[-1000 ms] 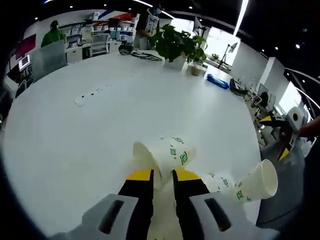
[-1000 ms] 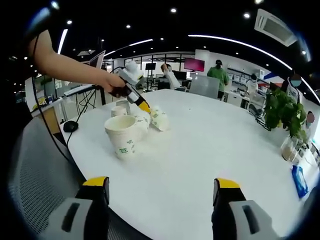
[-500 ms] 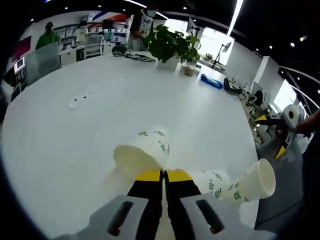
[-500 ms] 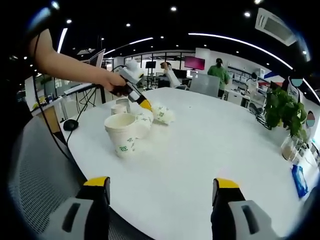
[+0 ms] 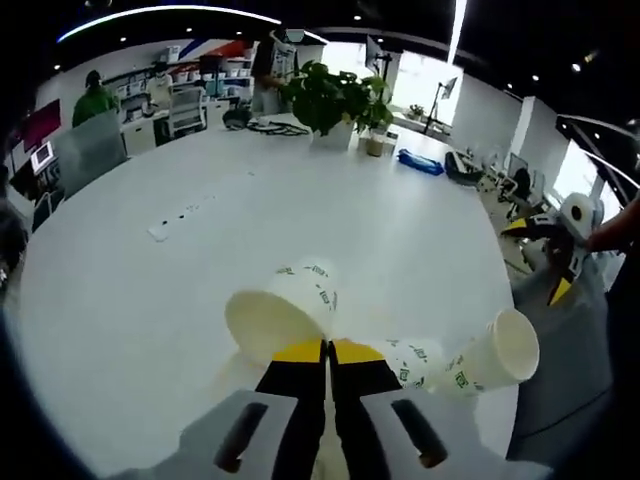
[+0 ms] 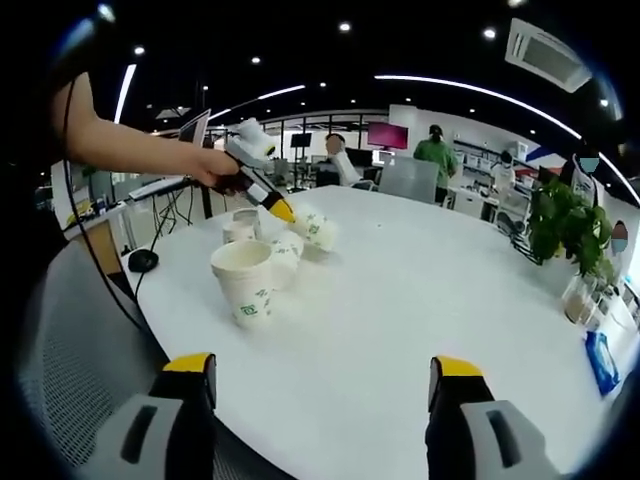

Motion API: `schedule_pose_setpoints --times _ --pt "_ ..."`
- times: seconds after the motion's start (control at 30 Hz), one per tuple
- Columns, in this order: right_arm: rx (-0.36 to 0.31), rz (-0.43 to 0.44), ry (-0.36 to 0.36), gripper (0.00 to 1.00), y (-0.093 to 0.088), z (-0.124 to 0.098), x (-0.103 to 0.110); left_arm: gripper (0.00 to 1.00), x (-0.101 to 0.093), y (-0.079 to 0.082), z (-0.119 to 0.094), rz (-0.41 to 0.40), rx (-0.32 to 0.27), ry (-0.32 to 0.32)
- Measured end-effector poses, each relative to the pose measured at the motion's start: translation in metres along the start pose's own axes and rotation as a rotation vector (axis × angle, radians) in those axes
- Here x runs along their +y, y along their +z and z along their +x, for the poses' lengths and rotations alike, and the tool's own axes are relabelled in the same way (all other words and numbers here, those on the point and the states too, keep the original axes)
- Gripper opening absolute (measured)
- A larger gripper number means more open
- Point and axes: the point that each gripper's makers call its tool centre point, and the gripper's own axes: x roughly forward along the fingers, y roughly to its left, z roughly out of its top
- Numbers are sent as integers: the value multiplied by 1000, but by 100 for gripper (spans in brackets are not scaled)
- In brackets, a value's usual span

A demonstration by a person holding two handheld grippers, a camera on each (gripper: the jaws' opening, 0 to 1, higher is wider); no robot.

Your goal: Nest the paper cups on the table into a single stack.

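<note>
A: How does the left tool [image 5: 327,352] stand?

B: Its two yellow tips are pressed together on the rim of a paper cup [image 5: 283,309]. The cup lies on its side just ahead of the tips, with its open mouth turned to the left of the tool. In the right gripper view a bare forearm reaches in from the left, and the hand [image 6: 213,168] holds this tool [image 6: 282,211] pointing down toward the white bench [image 6: 420,290].

A: And the right tool [image 6: 320,372]?

B: Its jaws are wide apart and grip nothing. It hovers over the near edge of the bench, well back from the cups.

A: Where are the other cups?

B: One upright cup [image 6: 246,281] stands ahead and to the left of the right tool. A second cup [image 6: 286,253] leans just behind it, and two small ones [image 6: 240,224] stand farther back.

A: Any writing on them?

B: Only small green square marks. I cannot read any words.
</note>
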Motion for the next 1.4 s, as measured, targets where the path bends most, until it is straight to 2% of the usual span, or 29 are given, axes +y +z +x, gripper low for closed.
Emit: schedule_pose_setpoints --times 0.13,0.23,0.4,0.47,0.53,0.6,0.87,1.0,1.13,1.27,1.4 --pt "-12 3 0 90 2 0 -1 0 -11 2 -6 9 -7 -4" --pt "-24 5 2 92 4 -1 -1 0 -27 5 -18 52 1 -3" --pt "-30 3 4 93 6 -1 -1 0 -26 6 -23 72 -14 5" --pt "-37 5 6 95 7 -1 -1 0 -35 7 -32 83 -22 4" --pt "-40 4 7 96 8 0 0 0 -36 6 -33 92 -26 0" --pt "-44 2 10 98 8 0 0 0 -47 7 -40 101 -28 -3" --pt "-56 -3 19 100 10 0 1 0 -67 9 -59 153 -33 1" --pt "-54 -5 21 100 10 0 1 0 -85 16 -70 154 -60 -15" --pt "-51 -8 21 100 9 1 1 0 -93 20 -76 177 -76 -14" --pt "-47 -11 19 100 9 1 1 0 -93 19 -82 172 -92 -10" --pt "-45 -12 19 100 10 1 1 0 -104 15 -84 178 -74 -15"
